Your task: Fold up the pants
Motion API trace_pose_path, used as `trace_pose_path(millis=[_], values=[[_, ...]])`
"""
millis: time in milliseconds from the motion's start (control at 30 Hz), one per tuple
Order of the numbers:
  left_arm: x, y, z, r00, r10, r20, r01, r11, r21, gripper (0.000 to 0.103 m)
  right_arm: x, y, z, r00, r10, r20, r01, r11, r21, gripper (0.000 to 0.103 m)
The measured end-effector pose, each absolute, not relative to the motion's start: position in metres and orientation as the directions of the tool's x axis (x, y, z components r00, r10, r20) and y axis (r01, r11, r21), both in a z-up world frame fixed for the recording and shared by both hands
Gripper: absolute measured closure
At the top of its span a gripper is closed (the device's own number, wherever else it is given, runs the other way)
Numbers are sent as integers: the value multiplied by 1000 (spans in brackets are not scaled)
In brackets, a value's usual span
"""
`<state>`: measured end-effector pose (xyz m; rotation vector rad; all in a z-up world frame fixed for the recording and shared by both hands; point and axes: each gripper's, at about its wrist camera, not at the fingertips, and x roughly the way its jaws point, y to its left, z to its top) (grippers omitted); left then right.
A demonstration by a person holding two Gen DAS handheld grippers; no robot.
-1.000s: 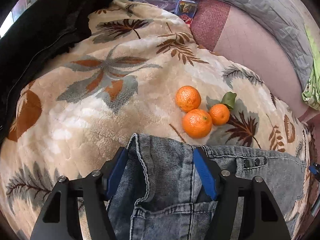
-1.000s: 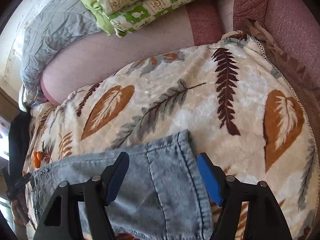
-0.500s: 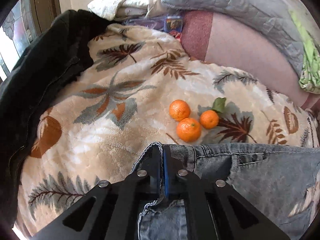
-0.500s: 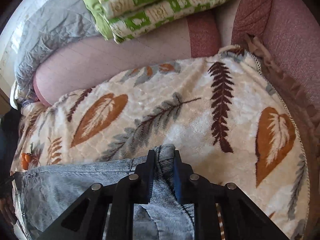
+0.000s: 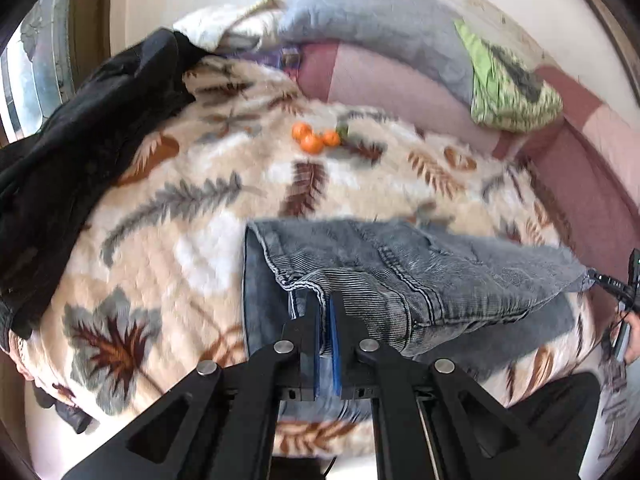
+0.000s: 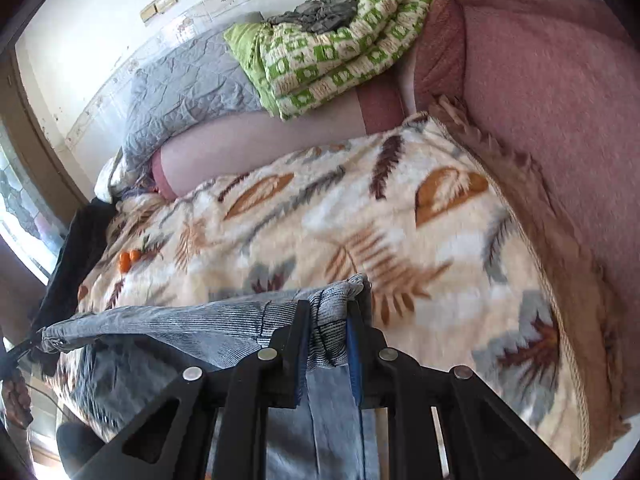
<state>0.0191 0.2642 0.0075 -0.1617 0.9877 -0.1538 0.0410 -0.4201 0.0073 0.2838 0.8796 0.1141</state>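
Note:
Grey-blue denim pants [image 5: 400, 272] hang stretched between my two grippers above a cream leaf-print blanket [image 5: 200, 208]. My left gripper [image 5: 325, 312] is shut on the waistband edge of the pants. My right gripper [image 6: 327, 320] is shut on the hem end of the pants [image 6: 200, 324], which sag leftward from it over the blanket [image 6: 400, 216]. Part of the denim hangs below each gripper, out of sight.
Three oranges [image 5: 314, 138] lie on the blanket further back; they also show in the right wrist view [image 6: 128, 259]. A black jacket [image 5: 80, 152] lies at the left. A grey quilt [image 6: 188, 84], a green-white folded quilt [image 6: 332, 48] and a pink sofa back [image 6: 540, 88] border the blanket.
Both grippers closed on the pants, then lifted and pulled them back toward me. The oranges now lie much farther away and the denim hangs off the blanket.

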Motion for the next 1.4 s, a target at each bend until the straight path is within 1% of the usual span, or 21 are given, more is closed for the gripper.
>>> trace_pose_path(millis=[33,67,133,200,233,300,333,367,500,600,667,700,800,933,967,1033,1067,1133,1167,1267,1400], values=[[14,264,-10,475,-194,-858,59,980,-189,92,30,-420,-18,563,239,-791,11,955,296,79],[12,263,-28,392,-163,-905,54,987,-154,90,20,-419,-45,477,242,-845,21,958,286,66],[6,267,-39,356,-80,-931,11,997,-82,90,0,-419,-74,388,212,-897,36,969,245,54],[3,271,-25,403,-50,-914,-26,997,-66,90,-16,-427,-65,442,220,-870,57,961,271,54],[4,271,-13,434,-36,-900,-44,997,-61,86,-21,-433,-55,477,223,-850,81,952,295,53],[7,263,10,508,5,-861,-68,997,-35,66,-24,-440,-31,548,195,-814,118,945,306,41],[8,257,21,549,15,-836,-72,997,-30,51,-23,-439,-20,574,197,-795,118,941,318,36],[8,249,31,592,5,-806,-60,997,-38,45,-21,-437,-12,593,228,-772,102,930,353,35],[15,202,35,651,-81,-755,61,997,-54,44,-6,-408,-13,584,387,-714,16,874,486,30],[33,172,-18,531,-25,-847,76,997,18,43,8,-402,-70,438,398,-806,104,868,486,25],[45,167,-73,346,62,-936,64,994,90,42,4,-412,-71,464,433,-773,140,826,546,26],[41,169,-77,368,59,-928,49,995,83,42,2,-414,-61,471,420,-776,162,823,544,26],[34,166,-54,444,63,-894,51,994,95,42,-1,-408,-31,483,354,-801,133,874,467,26],[34,153,-19,554,27,-832,71,994,79,41,7,-405,-15,551,400,-732,89,844,529,25],[35,149,-17,563,-1,-826,78,996,52,39,11,-406,-23,544,408,-733,94,839,536,22],[40,140,-25,543,-34,-839,96,995,22,32,21,-404,-64,432,380,-818,160,860,484,18],[44,136,-38,506,-30,-862,108,994,29,30,21,-405,-80,413,394,-821,167,854,493,18],[49,126,-72,392,38,-919,118,989,91,30,17,-408,-68,463,389,-796,177,840,513,18],[46,126,-75,417,41,-908,114,989,97,30,16,-408,-59,470,391,-792,192,830,524,18],[42,120,-58,455,45,-889,109,988,106,30,14,-400,-31,495,369,-787,150,855,496,18],[39,110,-18,572,-36,-820,115,993,37,30,25,-376,0,556,408,-724,68,846,529,18]])
